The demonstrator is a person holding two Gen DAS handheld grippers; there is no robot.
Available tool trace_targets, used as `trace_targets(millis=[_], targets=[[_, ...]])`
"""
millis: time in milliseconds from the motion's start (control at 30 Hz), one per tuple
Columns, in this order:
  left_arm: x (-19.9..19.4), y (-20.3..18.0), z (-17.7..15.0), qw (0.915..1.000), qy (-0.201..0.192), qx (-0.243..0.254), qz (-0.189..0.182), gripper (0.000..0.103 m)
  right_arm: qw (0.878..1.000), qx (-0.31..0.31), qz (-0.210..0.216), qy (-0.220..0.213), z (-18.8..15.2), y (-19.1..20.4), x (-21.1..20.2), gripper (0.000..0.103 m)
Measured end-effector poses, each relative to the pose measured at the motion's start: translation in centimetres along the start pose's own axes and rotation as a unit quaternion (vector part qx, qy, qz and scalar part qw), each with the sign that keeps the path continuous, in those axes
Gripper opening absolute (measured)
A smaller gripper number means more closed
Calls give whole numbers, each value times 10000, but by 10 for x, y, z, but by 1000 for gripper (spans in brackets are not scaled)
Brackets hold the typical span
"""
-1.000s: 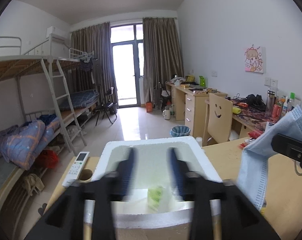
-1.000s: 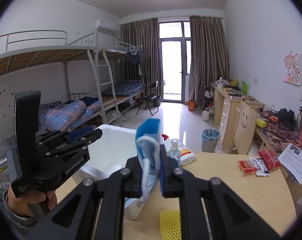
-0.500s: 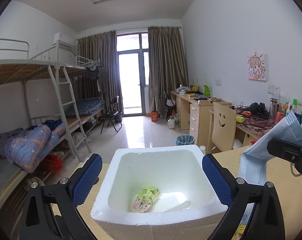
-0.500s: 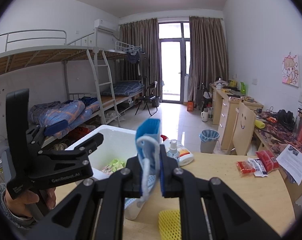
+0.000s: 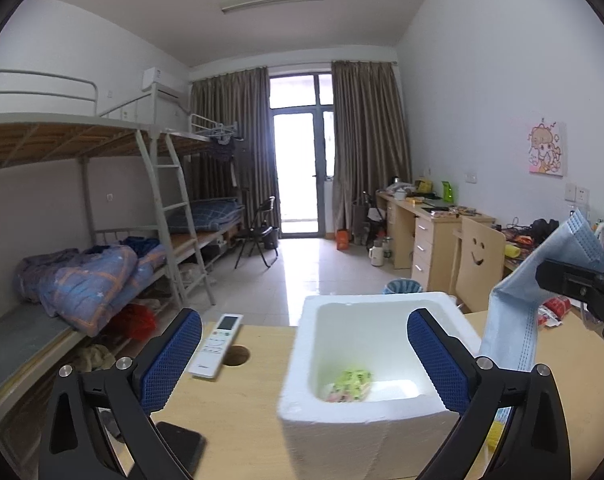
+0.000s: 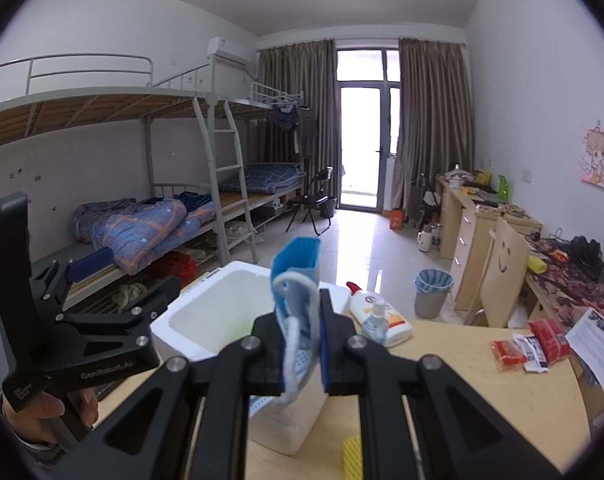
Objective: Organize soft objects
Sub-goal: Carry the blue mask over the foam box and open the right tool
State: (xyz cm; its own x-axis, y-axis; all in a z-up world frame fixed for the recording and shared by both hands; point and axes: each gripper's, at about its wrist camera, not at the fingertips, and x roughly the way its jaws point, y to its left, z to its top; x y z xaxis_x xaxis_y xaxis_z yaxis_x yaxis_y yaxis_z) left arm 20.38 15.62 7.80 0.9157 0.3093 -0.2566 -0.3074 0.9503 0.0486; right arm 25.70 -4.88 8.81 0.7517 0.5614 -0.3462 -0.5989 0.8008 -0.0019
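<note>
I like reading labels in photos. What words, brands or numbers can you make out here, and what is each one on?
"GenRobot.AI": on the side of the left hand-held gripper, in the right wrist view.
Remote control: buttons and screen too small to read.
Lotion bottle: label blurred.
Printed sheet: text too small.
Red packets: print unreadable.

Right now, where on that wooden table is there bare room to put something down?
Bare wood lies between the remote, the phone and the foam box. A wide patch sits between the lotion bottle and red snack packets. Crowded: the paper and packets at the right edge.
</note>
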Motion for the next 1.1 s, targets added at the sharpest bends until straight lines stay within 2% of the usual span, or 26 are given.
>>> trace_targets(millis=[233,833,1100], targets=[[-11,24,-4,9996,-22,-156,225,103,9999,-64,96,-105,8,10,9,15],[-29,55,-18,9975,69,-320,622,103,9993,27,362,-3,13,26,38,15],[-26,59,-21,9968,137,-420,661,103,9997,-17,212,108,12,30,52,15]])
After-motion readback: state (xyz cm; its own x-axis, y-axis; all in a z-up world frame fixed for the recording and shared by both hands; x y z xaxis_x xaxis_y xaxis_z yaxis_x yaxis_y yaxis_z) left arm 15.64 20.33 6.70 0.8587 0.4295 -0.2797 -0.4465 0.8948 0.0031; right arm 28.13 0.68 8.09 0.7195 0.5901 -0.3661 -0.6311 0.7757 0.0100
